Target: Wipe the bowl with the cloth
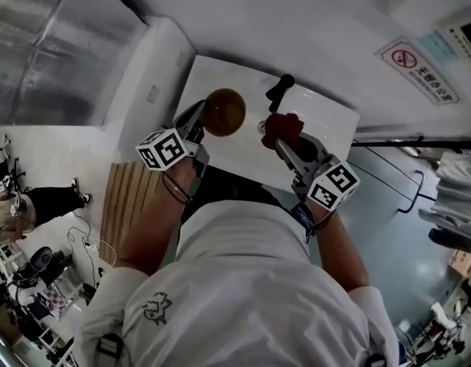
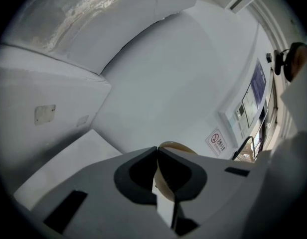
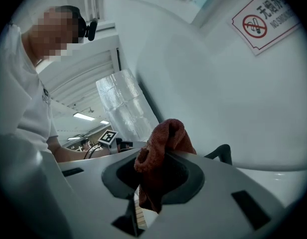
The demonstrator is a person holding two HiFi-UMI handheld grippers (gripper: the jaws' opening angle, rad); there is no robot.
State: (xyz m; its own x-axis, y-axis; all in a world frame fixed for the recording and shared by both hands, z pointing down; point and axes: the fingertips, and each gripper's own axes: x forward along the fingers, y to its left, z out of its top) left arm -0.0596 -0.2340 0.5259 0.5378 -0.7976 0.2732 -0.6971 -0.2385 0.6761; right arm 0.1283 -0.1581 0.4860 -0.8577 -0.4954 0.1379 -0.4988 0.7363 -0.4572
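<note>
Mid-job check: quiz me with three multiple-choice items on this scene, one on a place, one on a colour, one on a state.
1. In the head view, where is the bowl relative to the cloth?
A. left of it
B. right of it
C. under it

2. What colour is the cloth?
A. blue
B. dark red
C. white

3. The left gripper is:
A. open and empty
B. shut on the cloth
C. shut on the bowl's rim

Answers:
1 A, the bowl shows left of the cloth, with a gap between them.
2 B, the wad in the right gripper is dark red.
3 C, its fingers pinch the brown rim.
</note>
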